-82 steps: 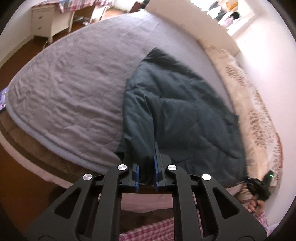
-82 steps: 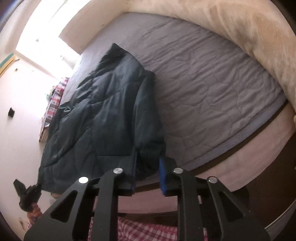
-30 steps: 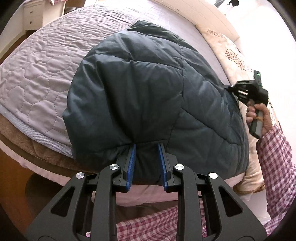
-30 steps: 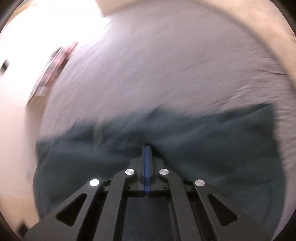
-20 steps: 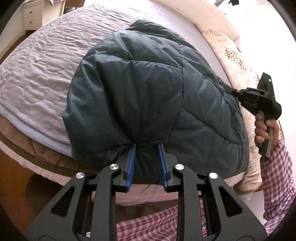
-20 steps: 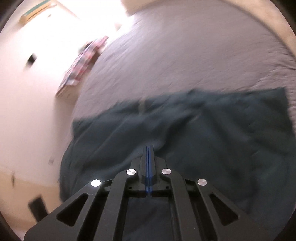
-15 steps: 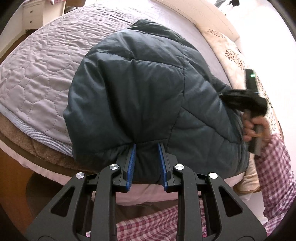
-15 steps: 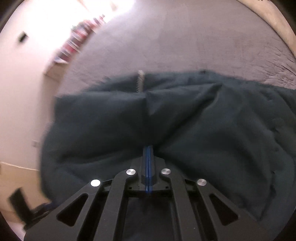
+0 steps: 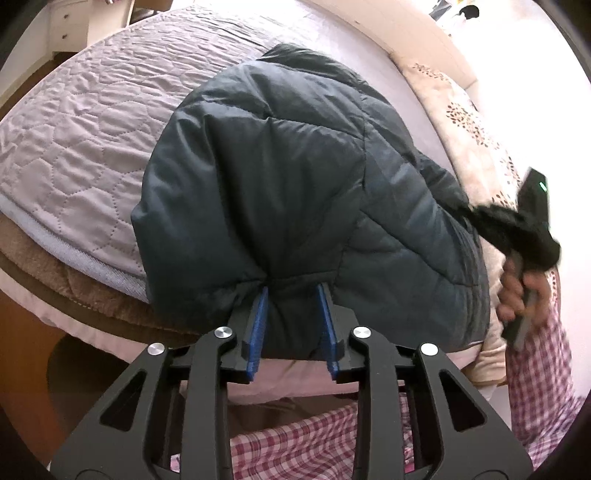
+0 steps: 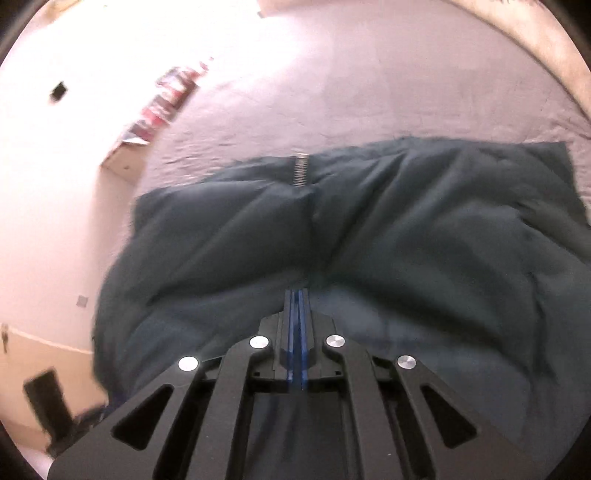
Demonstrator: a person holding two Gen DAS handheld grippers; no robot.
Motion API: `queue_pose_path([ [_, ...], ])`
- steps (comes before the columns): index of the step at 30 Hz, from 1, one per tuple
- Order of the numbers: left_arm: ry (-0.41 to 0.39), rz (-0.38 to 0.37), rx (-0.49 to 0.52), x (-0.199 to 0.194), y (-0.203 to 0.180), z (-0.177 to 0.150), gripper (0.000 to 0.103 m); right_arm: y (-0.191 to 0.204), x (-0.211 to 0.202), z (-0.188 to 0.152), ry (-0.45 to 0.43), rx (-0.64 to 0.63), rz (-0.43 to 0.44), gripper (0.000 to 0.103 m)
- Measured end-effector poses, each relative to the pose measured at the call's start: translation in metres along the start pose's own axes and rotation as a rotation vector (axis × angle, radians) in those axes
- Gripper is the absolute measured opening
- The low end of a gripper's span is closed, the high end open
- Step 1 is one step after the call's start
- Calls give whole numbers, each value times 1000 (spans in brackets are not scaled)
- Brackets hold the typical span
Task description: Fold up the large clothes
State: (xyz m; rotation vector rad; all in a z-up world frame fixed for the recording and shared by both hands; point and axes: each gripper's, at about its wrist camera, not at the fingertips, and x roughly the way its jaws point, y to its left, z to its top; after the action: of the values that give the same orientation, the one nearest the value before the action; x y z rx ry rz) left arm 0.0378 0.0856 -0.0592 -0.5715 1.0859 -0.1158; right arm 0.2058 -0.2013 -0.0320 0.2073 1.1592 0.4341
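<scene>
A dark teal quilted jacket lies folded over on the grey quilted bed. My left gripper is shut on a thick bunch of the jacket's near edge at the bed's front. My right gripper has its blue pads pressed together over the jacket, and it also shows in the left wrist view at the jacket's right side, where dark fabric seems to trail from its tip. The jacket's zipper end shows at its far edge.
A floral cream blanket lies along the bed's right side. A white drawer unit stands at the far left past the bed. The brown bed frame edge and floor are at the near left. My checked sleeve is at the right.
Since 2.7 s ago the jacket's lower part has been folded up over itself. In the last second the right gripper swung around and lower along the jacket's right side. The left gripper has held still.
</scene>
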Motion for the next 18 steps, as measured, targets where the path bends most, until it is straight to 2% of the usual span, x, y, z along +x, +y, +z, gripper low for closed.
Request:
queue_pose_path([
  [3,-9,-3,6,-5,-2,-3,34,8,-20,-24,4,-50,-7,5],
  [6,-15,-4,8,-11,-3,-7,36,6,-6,-40,68,-67,-61,4],
  [7,-19,-6,9,-14,-3,-9,38,2,5,-43,93,-55,-75,0],
  [9,-30,-9,15,-22,-3,-14,44,-2,21,-45,114,-39,-89,0],
  [11,-47,-4,18,-30,-3,-20,63,-5,31,-46,120,-39,-98,0],
  [13,-70,8,6,-35,3,-26,72,-5,36,-46,114,-35,-103,0],
  [16,-69,10,-68,-34,16,-28,77,-6,41,-45,102,-22,-90,0],
  [18,-67,-24,-166,-32,30,-26,83,-6,39,-50,92,-14,-83,0],
])
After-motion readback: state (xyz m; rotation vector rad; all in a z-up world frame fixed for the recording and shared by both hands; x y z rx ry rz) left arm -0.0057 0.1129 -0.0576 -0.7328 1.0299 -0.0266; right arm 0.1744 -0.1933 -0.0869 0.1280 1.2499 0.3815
